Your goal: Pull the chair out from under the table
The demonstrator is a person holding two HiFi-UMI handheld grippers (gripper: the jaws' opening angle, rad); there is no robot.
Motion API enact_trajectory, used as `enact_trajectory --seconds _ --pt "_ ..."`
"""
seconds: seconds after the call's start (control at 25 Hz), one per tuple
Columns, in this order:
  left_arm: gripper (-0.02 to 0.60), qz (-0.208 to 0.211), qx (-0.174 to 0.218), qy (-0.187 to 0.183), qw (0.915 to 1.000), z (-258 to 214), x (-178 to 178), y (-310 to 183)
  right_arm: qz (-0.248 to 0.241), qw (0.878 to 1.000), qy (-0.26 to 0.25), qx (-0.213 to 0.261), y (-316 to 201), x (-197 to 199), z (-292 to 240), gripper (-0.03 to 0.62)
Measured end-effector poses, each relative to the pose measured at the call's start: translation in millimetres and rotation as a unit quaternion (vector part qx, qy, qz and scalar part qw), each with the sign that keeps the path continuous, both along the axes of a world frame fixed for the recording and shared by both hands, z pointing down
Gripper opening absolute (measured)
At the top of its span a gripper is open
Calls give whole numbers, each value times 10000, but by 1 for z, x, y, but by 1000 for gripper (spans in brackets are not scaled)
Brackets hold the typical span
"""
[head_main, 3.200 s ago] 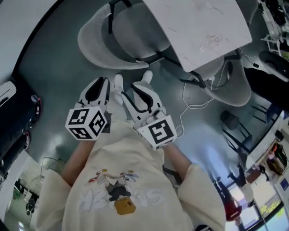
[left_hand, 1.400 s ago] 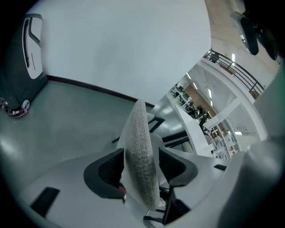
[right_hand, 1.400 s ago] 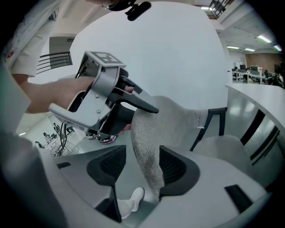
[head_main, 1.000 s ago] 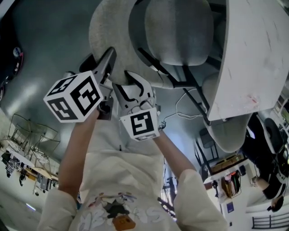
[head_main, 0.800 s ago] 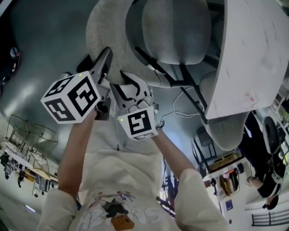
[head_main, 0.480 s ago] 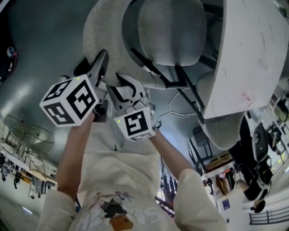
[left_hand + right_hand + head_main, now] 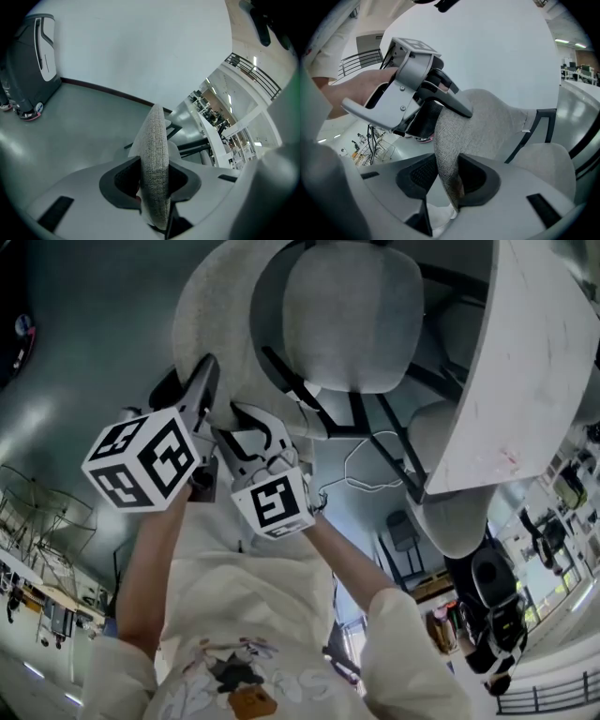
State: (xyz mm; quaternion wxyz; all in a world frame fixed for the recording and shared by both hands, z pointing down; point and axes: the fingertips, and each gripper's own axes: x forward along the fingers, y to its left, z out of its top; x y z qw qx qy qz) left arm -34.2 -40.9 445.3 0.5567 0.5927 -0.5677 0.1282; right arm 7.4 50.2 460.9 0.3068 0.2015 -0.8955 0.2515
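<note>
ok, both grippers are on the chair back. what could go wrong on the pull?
1. Left gripper and right gripper, whose jaws have just been closing, pinch only the backrest's thin rim; it may slip.
2. They sit side by side, so the chair may twist.
3. The white cable by its legs could snag.

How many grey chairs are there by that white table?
2. One chair sits straight ahead, its backrest clamped by the left gripper and right gripper. The second chair stands to its right, partly under the table. Others may be hidden beneath the tabletop.
</note>
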Motion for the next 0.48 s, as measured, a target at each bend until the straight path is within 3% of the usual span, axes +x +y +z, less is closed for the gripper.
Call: enact_trajectory --seconds 0.16,0.36,0.48 --pt "115 -141 -81 -54 9999 0 -15 5 -373 9992 -3 -107 5 -13 -1 130" --pt "112 -433 -120 -78 9990 4 -82 58 -648 9977 -73 -192 57 -77 4 132" --pt "109 -551 -173 -94 9983 4 -104 78 -761 9968 -88 -230 77 -98 4 132"
